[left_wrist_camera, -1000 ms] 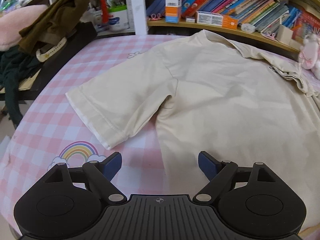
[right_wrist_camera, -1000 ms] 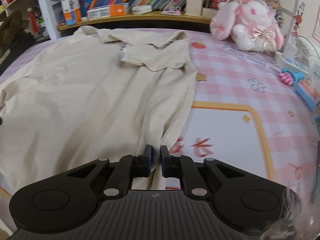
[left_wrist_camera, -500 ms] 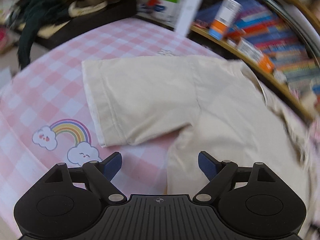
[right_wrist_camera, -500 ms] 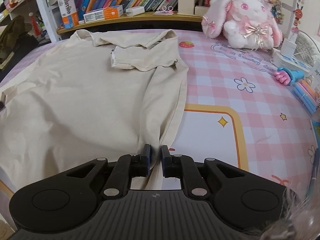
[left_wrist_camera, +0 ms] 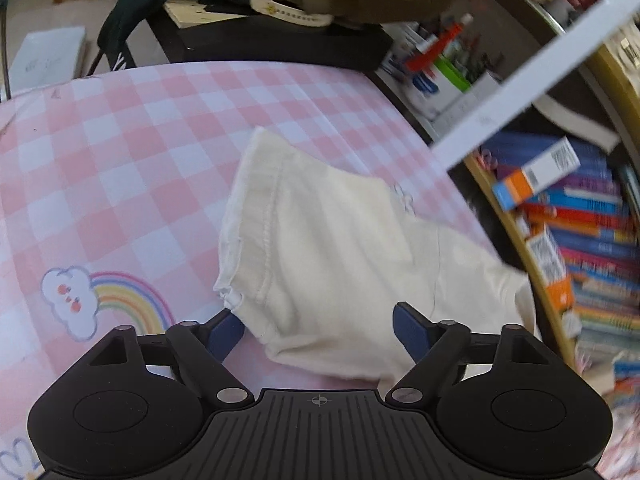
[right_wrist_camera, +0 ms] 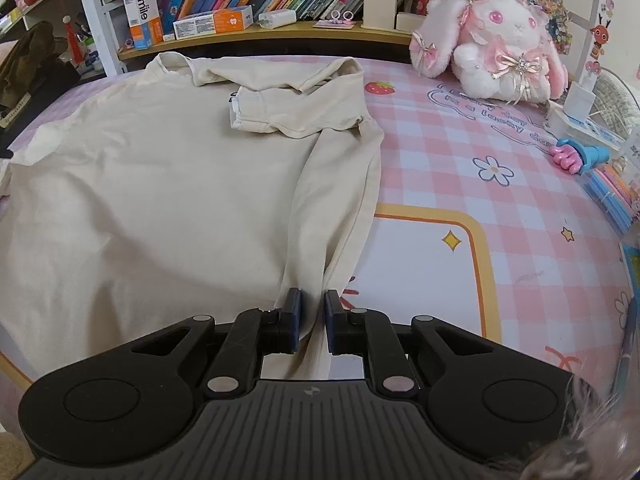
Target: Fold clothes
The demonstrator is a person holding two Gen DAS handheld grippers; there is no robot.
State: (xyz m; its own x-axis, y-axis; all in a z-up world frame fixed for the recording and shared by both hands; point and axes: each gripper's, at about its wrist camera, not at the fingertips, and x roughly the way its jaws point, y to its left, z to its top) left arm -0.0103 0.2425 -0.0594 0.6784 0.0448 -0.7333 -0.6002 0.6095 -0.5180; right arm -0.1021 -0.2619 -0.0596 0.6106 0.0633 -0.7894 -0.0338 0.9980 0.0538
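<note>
Left gripper (left_wrist_camera: pixel 318 326) over cream shirt sleeve (left_wrist_camera: pixel 320 248), jaws closing, sleeve hem between blue pads, not pinched. Pink checked cloth (left_wrist_camera: pixel 120 152) beneath; rainbow print (left_wrist_camera: pixel 120 296) at left.

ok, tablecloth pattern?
Pink-and-white check tablecloth with cartoon prints such as a rainbow; clearest in the left wrist view.

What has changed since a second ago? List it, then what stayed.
The left hand-held gripper rolled and swung over to the shirt's left sleeve; its jaws are closing with the sleeve between them, not yet pinched. Unchanged: the right hand-held gripper stays shut on the cream shirt near the folded right edge; the shirt lies flat on the pink checked cloth.
</note>
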